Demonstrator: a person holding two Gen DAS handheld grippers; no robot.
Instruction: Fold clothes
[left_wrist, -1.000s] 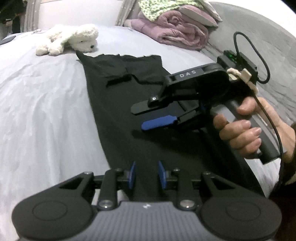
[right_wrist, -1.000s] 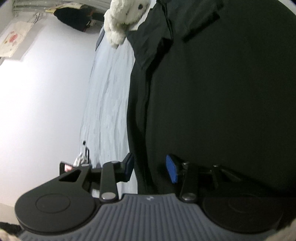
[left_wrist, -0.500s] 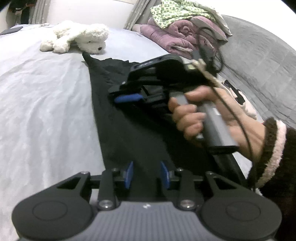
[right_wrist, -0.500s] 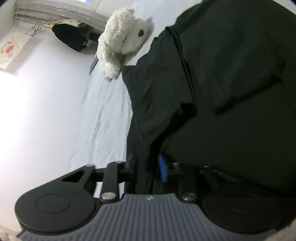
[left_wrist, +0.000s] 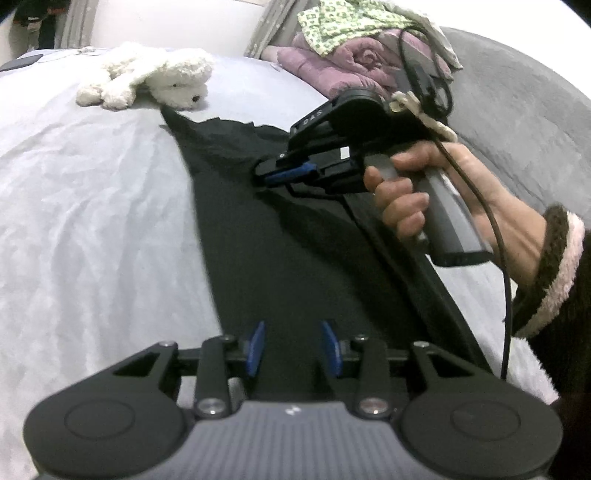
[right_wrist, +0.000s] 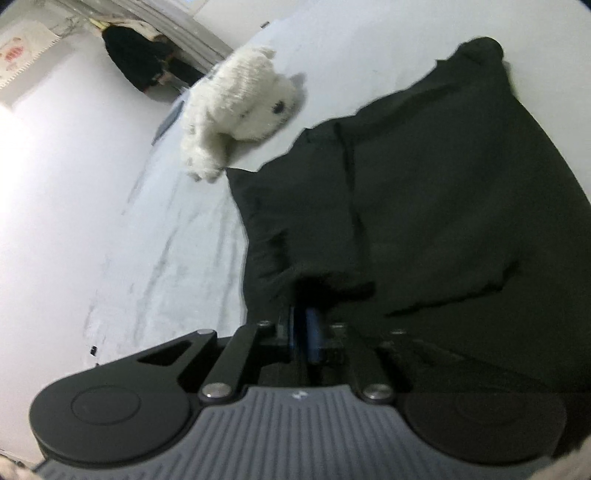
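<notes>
1. The left tongs (left_wrist: 292, 347) were spread a little, their blue pads apart and pinching nothing, poised over the near end of the garment (left_wrist: 280, 258).
2. The right tongs (right_wrist: 307, 334) had their blue pads nearly together on a raised fold of the black cloth, the jaws easing apart slightly. In the left view these right tongs (left_wrist: 286, 174) sat over the middle of the garment, where the cloth rose in a small peak beneath them.
3. A hand (left_wrist: 417, 195) gripped the grey handle of the right tongs, with a dark sleeve (left_wrist: 554, 273) edged in pale fleece at the wrist and a black cable running along the arm.
4. The garment lay lengthwise on the bed (left_wrist: 92, 221), a long dark strip on pale, wrinkled sheeting, its far end folded over in layers.
5. A white plush toy (left_wrist: 155, 79) lay on the bed just beyond the garment's far corner.
6. Further back, a pile of mauve and green-patterned bedding (left_wrist: 351, 62) rested against a grey headboard (left_wrist: 517, 96).
</notes>
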